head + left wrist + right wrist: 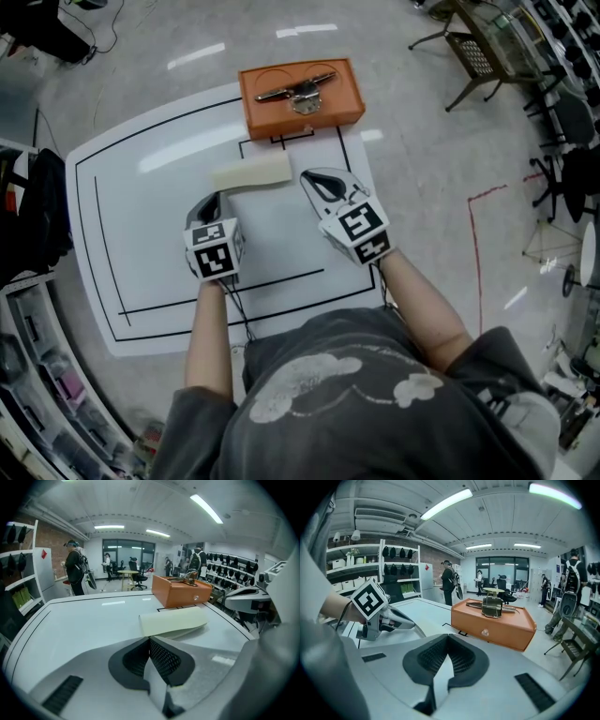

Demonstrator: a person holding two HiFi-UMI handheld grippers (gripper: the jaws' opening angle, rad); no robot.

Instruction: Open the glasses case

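The glasses case is a cream, oblong case lying closed on the white table, just in front of the orange box. In the left gripper view the case lies right beyond the tips. My left gripper sits at the case's near left corner, its jaws shut with nothing between them. My right gripper is at the case's right end, close to it but apart, also shut and empty. The case does not show in the right gripper view, where the left gripper appears at the left.
An orange box with a metal clasp piece on top stands at the table's far edge, behind the case. Black lines mark the table. Chairs stand on the floor at the right, shelving at the left. People stand far back.
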